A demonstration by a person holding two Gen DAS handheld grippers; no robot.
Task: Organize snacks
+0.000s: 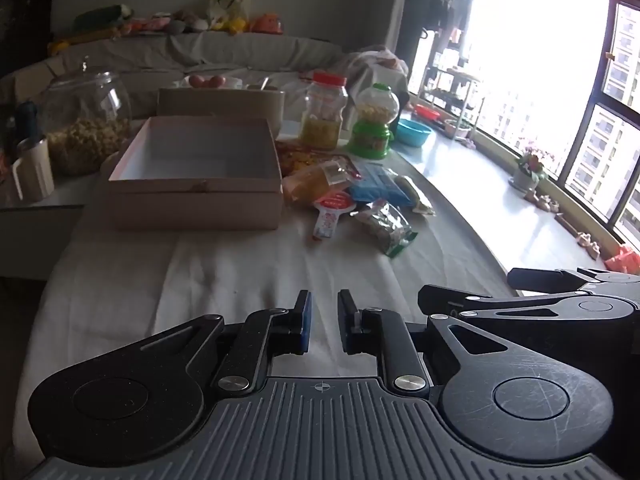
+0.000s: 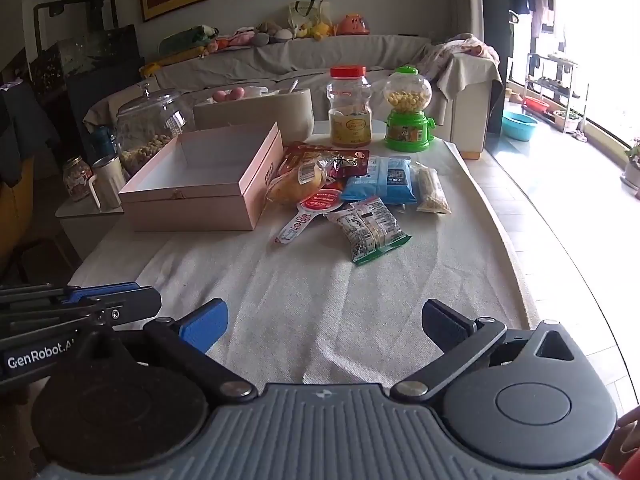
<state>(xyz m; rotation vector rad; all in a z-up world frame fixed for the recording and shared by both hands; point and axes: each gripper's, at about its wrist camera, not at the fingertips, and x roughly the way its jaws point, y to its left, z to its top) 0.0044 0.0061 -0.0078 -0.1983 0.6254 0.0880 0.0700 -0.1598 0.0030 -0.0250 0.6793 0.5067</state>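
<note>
1. Left wrist view. The left gripper (image 1: 324,326) hovers low over the bare white cloth (image 1: 240,272) at 6 o'clock. Its jaws stand a narrow gap apart with nothing between them: released, carrying nothing.
2. The box (image 1: 196,172) sits at 11 o'clock, lid off and interior bare, so it appears to be the intended receptacle for the snacks.
3. The snack pile (image 1: 352,196) lies at 12 to 1 o'clock, touching the box's right wall; placement beside the box keeps each transfer short. The green packet (image 1: 386,228) is the pile's nearest member, with the red-capped pouch (image 1: 330,212) just beside it.
4. A red-lidded jar (image 1: 324,114) and a green dispenser (image 1: 374,126) stand upright behind the pile.
5. The right gripper's body shows at 3 o'clock, level with the left one.
6. Right wrist view. The right gripper (image 2: 324,326) hangs at 6 o'clock over the cloth (image 2: 320,300), jaws spread wide, empty, well apart from the snacks.
7. The green packet (image 2: 370,230) lies at 12 o'clock, directly ahead along the jaw axis, so it is judged the likely first pick. The blue packet (image 2: 380,186) lies beyond it.
8. The box (image 2: 200,184) is at 11 o'clock. No snack is in it; sorting is judged not yet started.
</note>
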